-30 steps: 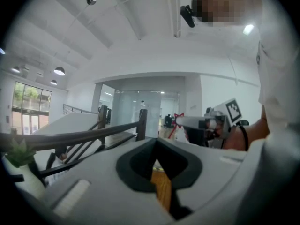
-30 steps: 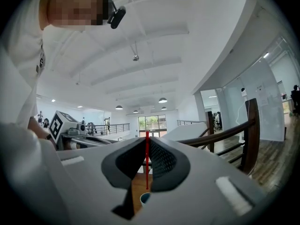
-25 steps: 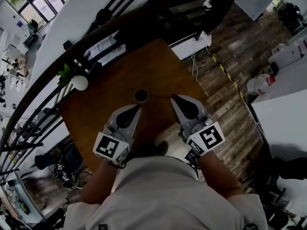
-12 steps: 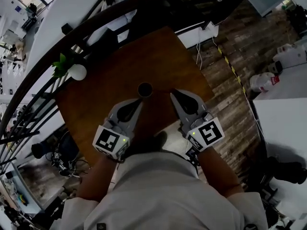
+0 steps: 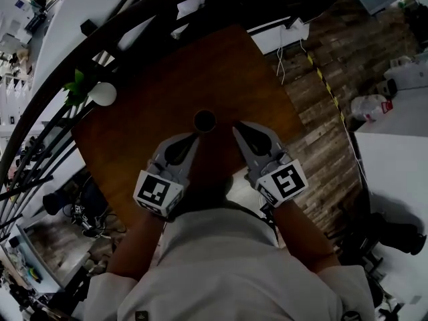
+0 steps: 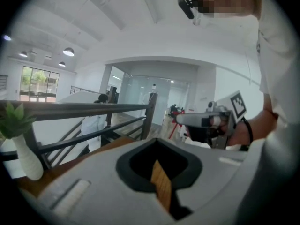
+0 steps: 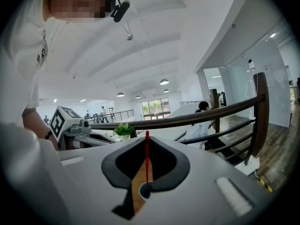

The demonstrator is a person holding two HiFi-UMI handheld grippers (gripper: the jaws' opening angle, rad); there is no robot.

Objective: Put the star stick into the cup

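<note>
Your left gripper point(image 5: 194, 136) was pressed together with nothing in it, idle. Your right gripper point(image 5: 235, 126) pinched the red star stick point(image 7: 146, 161) at the jaw tips. The stick's long axis ran near upright, lower end down at the mouth of the cup point(image 5: 204, 120) — just ahead, between both tips. Whether the end was already inside, I couldn't tell.

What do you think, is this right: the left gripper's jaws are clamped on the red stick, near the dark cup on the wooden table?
Not quite: it is the right gripper, not the left gripper, whose jaws are clamped on the red stick, as the right gripper view shows. It is near the dark cup on the wooden table.
</note>
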